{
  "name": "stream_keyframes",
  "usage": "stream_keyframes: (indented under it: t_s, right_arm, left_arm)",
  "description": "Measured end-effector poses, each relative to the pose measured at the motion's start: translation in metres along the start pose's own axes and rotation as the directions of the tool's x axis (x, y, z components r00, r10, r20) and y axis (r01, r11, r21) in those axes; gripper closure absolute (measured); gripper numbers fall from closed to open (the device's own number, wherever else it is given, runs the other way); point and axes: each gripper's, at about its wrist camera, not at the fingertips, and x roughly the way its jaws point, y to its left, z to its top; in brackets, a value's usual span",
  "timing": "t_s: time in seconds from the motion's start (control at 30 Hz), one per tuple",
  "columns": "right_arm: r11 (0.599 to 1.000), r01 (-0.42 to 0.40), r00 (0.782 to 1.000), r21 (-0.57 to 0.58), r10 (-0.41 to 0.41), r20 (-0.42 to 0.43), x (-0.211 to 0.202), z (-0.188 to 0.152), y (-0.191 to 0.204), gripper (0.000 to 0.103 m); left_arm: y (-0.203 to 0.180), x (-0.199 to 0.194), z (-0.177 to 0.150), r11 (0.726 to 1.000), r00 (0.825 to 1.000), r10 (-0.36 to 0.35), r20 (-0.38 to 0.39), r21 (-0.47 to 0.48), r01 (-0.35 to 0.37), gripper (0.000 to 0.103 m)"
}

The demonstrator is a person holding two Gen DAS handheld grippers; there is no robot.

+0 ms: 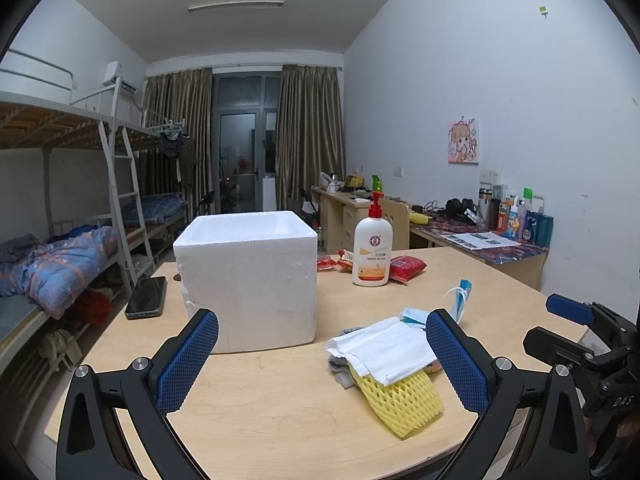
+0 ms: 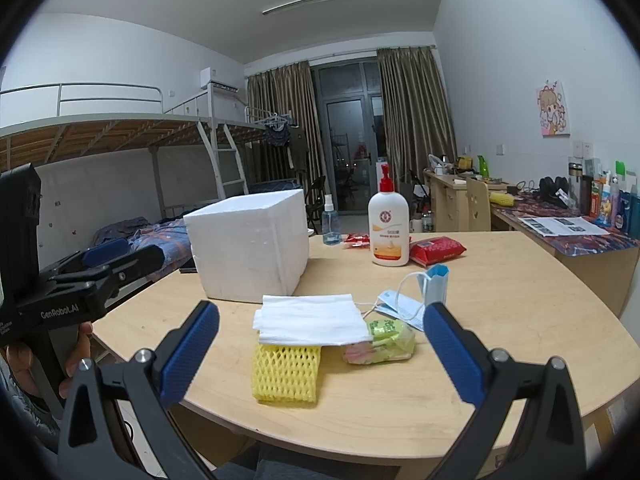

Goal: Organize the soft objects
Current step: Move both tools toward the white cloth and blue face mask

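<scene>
No item is gripped yet: left gripper (image 1: 322, 354) and right gripper (image 2: 322, 346) are held wide open. The white cloth (image 2: 310, 318) (topmost) is judged next for the foam box (image 2: 248, 246).

Soft items piled on table, foam box behind.

White foam box (image 2: 248, 248) stands upright, open top, on wooden table. Just in front: folded white cloth (image 2: 310, 319) lies flat, overlapping top edge of yellow foam net sleeve (image 2: 286, 374). Green-pink soft packet (image 2: 380, 340) touches cloth's right side. Blue face masks (image 2: 404, 304) behind packet, one propped up, ear loops loose.
</scene>
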Motion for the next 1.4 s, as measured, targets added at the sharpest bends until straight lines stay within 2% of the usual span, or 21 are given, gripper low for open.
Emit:
stream_keyframes:
  t_s: [0.47,0.93,1.2,1.4]
  right_arm:
    - [1.0,0.004,1.0,0.012,-0.003,-0.029,0.017,0.004,-0.008,0.0]
    - [0.999,0.021,0.997,0.033,-0.018,-0.075,0.042,0.01,-0.031,0.0]
    - [1.0,0.027,0.993,-0.001,-0.027,-0.112,0.059,0.009,-0.033,0.0]
    - [0.998,0.06,0.986,0.016,-0.057,-0.154,0.074,0.007,-0.045,0.0]
  left_arm:
    - [0.001,0.015,0.002,1.0,1.0,-0.004,-0.026,-0.003,0.004,0.0]
    - [0.0,0.058,0.004,1.0,0.994,-0.029,-0.102,-0.004,0.029,0.0]
    - [-0.004,0.091,-0.002,0.998,0.984,-0.061,-0.169,-0.003,0.061,0.0]
    - [-0.008,0.114,-0.008,0.997,0.971,-0.076,-0.228,-0.003,0.078,0.0]
